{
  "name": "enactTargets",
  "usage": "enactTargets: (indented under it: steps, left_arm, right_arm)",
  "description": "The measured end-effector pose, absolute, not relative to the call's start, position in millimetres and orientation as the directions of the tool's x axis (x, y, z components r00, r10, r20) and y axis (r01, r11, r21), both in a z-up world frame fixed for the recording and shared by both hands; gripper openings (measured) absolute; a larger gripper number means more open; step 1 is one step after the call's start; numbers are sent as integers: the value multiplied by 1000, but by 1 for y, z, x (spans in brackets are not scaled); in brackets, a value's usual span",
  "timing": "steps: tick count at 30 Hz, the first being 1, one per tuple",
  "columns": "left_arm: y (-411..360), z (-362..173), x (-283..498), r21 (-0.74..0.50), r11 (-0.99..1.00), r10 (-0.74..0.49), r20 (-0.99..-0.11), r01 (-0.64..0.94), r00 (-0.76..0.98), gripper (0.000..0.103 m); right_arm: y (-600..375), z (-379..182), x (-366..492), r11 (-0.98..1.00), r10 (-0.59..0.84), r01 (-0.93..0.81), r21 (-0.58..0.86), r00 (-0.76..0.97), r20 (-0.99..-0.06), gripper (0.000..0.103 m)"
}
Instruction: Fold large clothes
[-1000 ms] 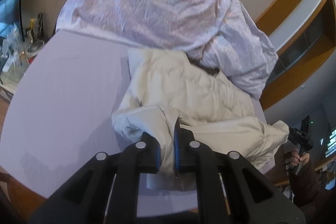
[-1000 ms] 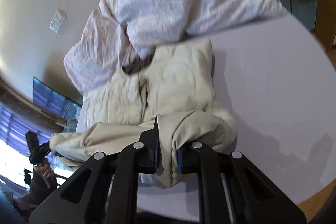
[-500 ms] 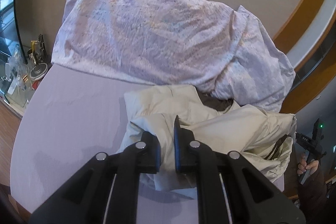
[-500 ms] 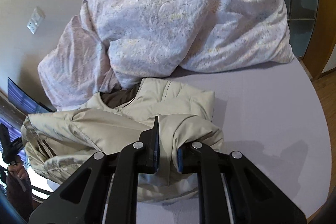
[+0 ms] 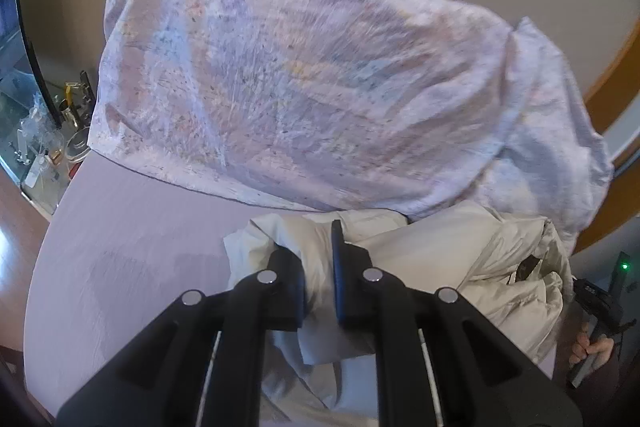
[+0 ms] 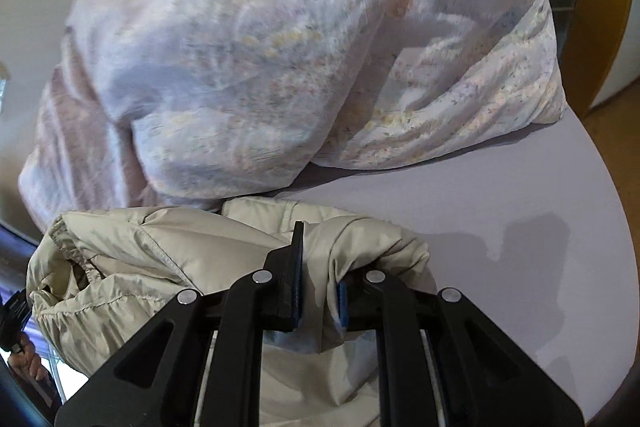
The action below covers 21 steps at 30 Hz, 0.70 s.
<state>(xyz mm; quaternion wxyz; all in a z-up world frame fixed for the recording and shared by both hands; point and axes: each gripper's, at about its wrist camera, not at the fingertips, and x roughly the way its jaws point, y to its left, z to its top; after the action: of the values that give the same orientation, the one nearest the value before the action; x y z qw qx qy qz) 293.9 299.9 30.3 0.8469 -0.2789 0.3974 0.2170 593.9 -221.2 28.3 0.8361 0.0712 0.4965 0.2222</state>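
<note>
A cream padded jacket [image 5: 452, 259] lies bunched on the lilac bed sheet [image 5: 132, 247], close under a big floral duvet. My left gripper [image 5: 318, 263] is shut on a fold of the jacket's edge, cloth pinched between its pads. In the right wrist view the same jacket [image 6: 168, 259] spreads to the left, and my right gripper [image 6: 318, 267] is shut on another bunched fold of it. The jacket's far part tucks under the duvet and is hidden. Its brown lining [image 5: 528, 267] shows at an opening on the right.
The crumpled floral duvet [image 5: 312, 75] fills the far side of the bed and also [image 6: 280, 55] the right wrist view. A bedside shelf with glassware [image 5: 44, 135] stands at the left. A hand [image 5: 592, 347] holds the other gripper's handle at the right edge. Bare sheet [image 6: 520, 227] lies to the right.
Both grippers have carried the jacket's folds across the bed toward the duvet, which now looms much larger. The jacket has doubled over on itself and covers less sheet.
</note>
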Motion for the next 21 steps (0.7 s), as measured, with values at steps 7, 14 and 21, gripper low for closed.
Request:
enactTargets:
  steps: [7,14,21]
  left_arm:
    - [312,0,326,-259,712,178,-832,-653,525,15]
    - [312,-38,342,-232,676,179,-869,-699,462,34]
    - [309,-36,346,-244,710,152,-863,-660,483,72]
  right_arm:
    - [-211,5,616,912,406,-220,345,376,-833,14]
    - [-217,-42,628,889,456,-93,449,284,-844,37]
    - [-254,-28,630,732,639,47,680,299,-709,73]
